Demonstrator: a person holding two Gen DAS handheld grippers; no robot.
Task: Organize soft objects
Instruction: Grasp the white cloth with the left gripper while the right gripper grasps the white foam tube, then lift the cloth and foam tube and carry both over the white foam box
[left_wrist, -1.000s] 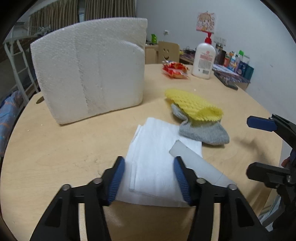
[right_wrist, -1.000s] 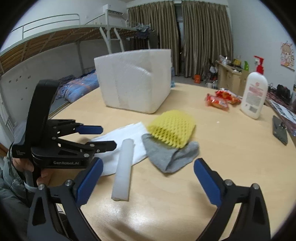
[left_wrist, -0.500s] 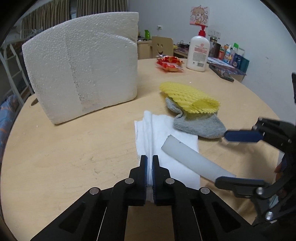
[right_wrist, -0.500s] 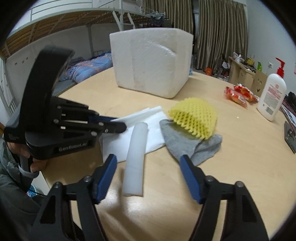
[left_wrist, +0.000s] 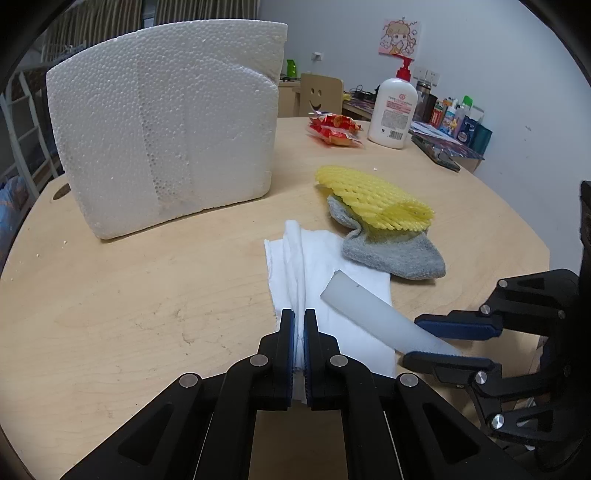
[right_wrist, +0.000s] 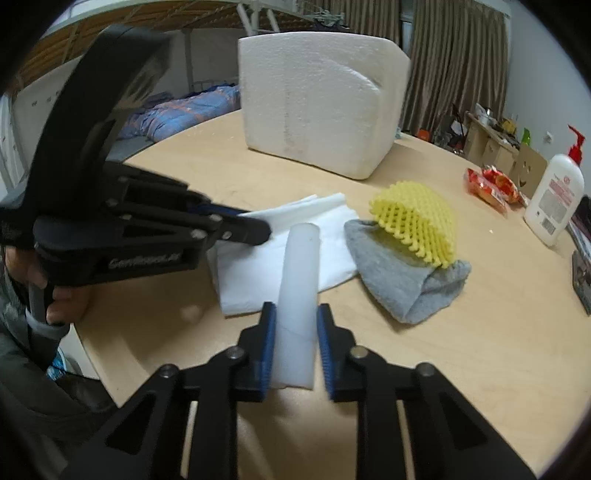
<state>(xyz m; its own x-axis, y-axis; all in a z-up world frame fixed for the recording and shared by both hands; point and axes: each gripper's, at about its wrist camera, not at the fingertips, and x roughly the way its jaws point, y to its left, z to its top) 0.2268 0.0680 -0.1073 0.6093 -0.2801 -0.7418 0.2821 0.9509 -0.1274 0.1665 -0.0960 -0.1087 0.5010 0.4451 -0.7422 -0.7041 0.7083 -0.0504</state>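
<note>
My left gripper (left_wrist: 299, 325) is shut on the near edge of a white folded cloth (left_wrist: 332, 291) that lies on the round wooden table (left_wrist: 147, 317); the cloth also shows in the right wrist view (right_wrist: 332, 243). My right gripper (right_wrist: 295, 325) is shut on the near end of a white foam strip (right_wrist: 301, 273), which lies partly over the cloth; the strip also shows in the left wrist view (left_wrist: 369, 314). A yellow foam net (left_wrist: 373, 199) rests on a grey sock (left_wrist: 399, 254) just beyond.
A big white styrofoam block (left_wrist: 166, 140) stands at the back left. A red snack packet (left_wrist: 334, 129), a white pump bottle (left_wrist: 393, 110) and a dark flat object (left_wrist: 439, 157) are at the far side. The table edge is close to both grippers.
My left gripper closed on the cloth edge. My right gripper moved in around the foam strip and narrowed from wide open to shut on it.
</note>
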